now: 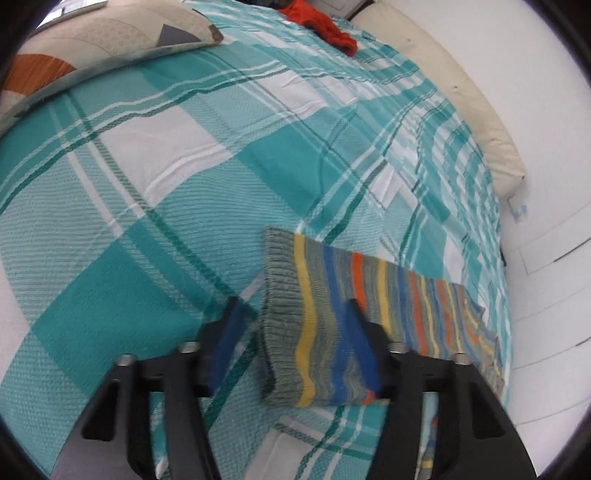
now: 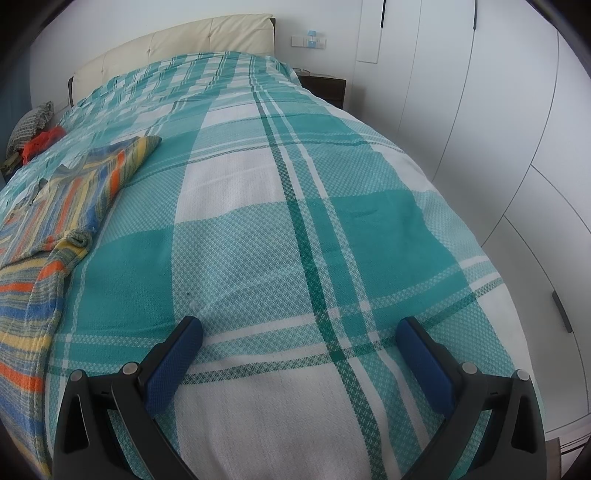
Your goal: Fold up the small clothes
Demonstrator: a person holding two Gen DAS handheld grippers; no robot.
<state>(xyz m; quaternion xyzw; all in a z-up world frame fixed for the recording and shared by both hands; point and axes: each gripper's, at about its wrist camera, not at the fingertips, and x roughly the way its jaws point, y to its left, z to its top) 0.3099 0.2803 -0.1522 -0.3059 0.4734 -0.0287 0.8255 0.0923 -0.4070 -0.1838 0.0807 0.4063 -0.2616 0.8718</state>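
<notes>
A striped knit sweater in grey, blue, yellow and orange lies on the teal plaid bedspread [image 1: 147, 192]. In the left wrist view its sleeve [image 1: 417, 306] runs off to the right, and the ribbed cuff [image 1: 280, 295] sits between the blue pads of my left gripper [image 1: 293, 302]. The right pad overlaps the sleeve; a strip of bedspread shows between the left pad and the cuff, so the jaws stand partly apart. In the right wrist view the sweater [image 2: 74, 184] is spread at the left edge. My right gripper [image 2: 299, 321] hangs open over bare bedspread [image 2: 295, 221], nothing between its fingers.
A red garment [image 1: 325, 26] [image 2: 44, 142] lies near the head of the bed beside a patterned pillow [image 1: 92, 40]. A grey-green knit piece [image 2: 33, 118] sits behind it. The cream headboard [image 2: 184, 40], a dark nightstand [image 2: 325, 88] and white wardrobe doors [image 2: 480, 129] border the bed.
</notes>
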